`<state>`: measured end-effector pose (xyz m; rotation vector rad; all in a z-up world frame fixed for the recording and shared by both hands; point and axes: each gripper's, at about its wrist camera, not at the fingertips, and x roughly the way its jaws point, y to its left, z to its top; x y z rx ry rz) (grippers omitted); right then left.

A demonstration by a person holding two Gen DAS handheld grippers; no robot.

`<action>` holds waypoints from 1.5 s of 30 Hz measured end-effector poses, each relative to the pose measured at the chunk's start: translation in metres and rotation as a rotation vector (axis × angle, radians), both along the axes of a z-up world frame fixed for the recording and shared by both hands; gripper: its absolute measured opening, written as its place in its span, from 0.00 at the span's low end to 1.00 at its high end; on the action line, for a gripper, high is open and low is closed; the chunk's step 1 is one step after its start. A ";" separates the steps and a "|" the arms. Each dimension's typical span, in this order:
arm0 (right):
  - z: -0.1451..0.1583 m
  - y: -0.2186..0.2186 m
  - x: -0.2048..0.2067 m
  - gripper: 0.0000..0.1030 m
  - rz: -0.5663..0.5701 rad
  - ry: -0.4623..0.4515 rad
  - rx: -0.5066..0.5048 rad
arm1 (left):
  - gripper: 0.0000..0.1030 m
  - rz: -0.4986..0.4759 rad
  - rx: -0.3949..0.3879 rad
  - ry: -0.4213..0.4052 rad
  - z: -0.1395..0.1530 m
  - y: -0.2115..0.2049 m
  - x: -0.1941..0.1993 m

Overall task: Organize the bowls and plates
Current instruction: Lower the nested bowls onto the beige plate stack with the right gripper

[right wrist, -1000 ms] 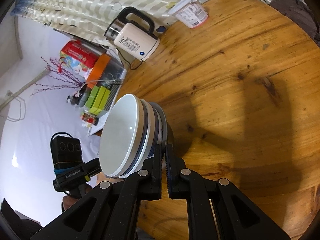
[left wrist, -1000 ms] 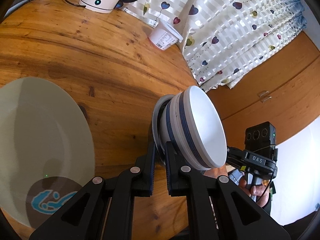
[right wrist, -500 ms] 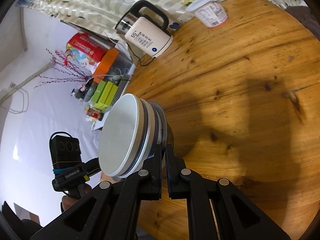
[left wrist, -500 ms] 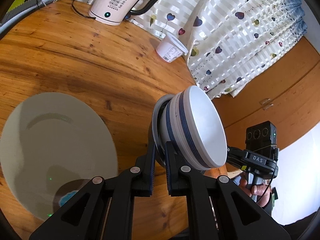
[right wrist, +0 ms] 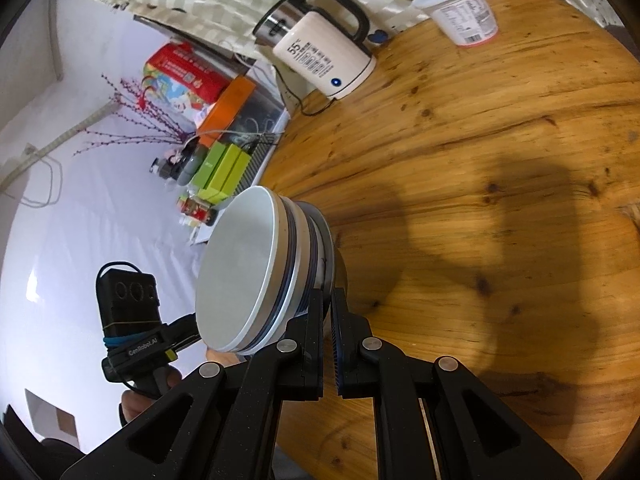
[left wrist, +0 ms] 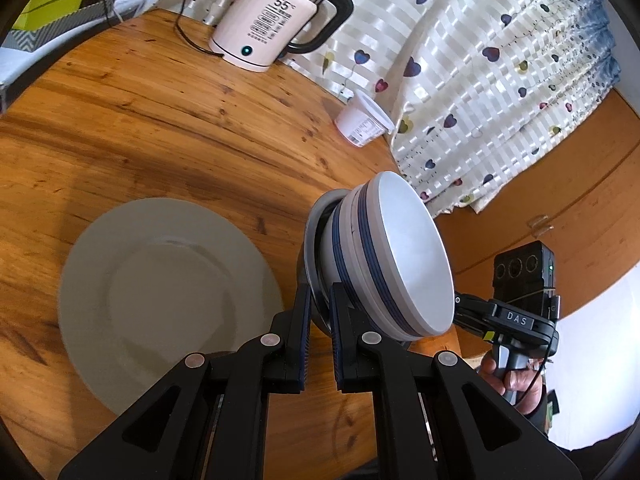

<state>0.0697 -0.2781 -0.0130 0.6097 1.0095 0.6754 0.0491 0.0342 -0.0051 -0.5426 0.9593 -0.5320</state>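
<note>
A stack of nested bowls [left wrist: 400, 256], white with blue bands inside a grey outer bowl, hangs above the round wooden table [left wrist: 160, 128]. My left gripper [left wrist: 320, 300] is shut on the grey bowl's rim. On the opposite side, my right gripper [right wrist: 327, 304] is shut on that bowl's rim, with the stack of bowls [right wrist: 248, 276] just left of its fingers. A large pale plate [left wrist: 160, 280] lies flat on the table to the left of the stack, its near edge hidden by my left gripper's fingers.
A cream electric kettle [left wrist: 268, 28] with its cord stands at the table's far edge, and a white yogurt tub [left wrist: 362, 122] sits near the heart-patterned curtain [left wrist: 480, 80]. Green boxes [right wrist: 224, 168] and other clutter stand beyond the table [right wrist: 480, 160]. A hand [left wrist: 516, 380] holds the right gripper.
Both grippers have carried the stack together across the table, grip unchanged. In the left wrist view the plate and kettle have slid right and down into fuller view.
</note>
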 end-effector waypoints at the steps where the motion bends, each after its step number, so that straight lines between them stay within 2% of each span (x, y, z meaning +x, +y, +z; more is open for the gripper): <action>1: 0.000 0.002 0.001 0.06 0.004 0.001 -0.001 | 0.08 0.004 0.001 0.000 0.000 0.002 0.000; 23: 0.000 0.078 0.019 0.06 0.138 0.015 -0.026 | 0.08 0.142 0.000 0.016 -0.009 0.065 -0.022; 45: -0.011 0.117 0.029 0.06 0.208 0.045 -0.048 | 0.08 0.215 0.012 0.044 -0.016 0.089 -0.035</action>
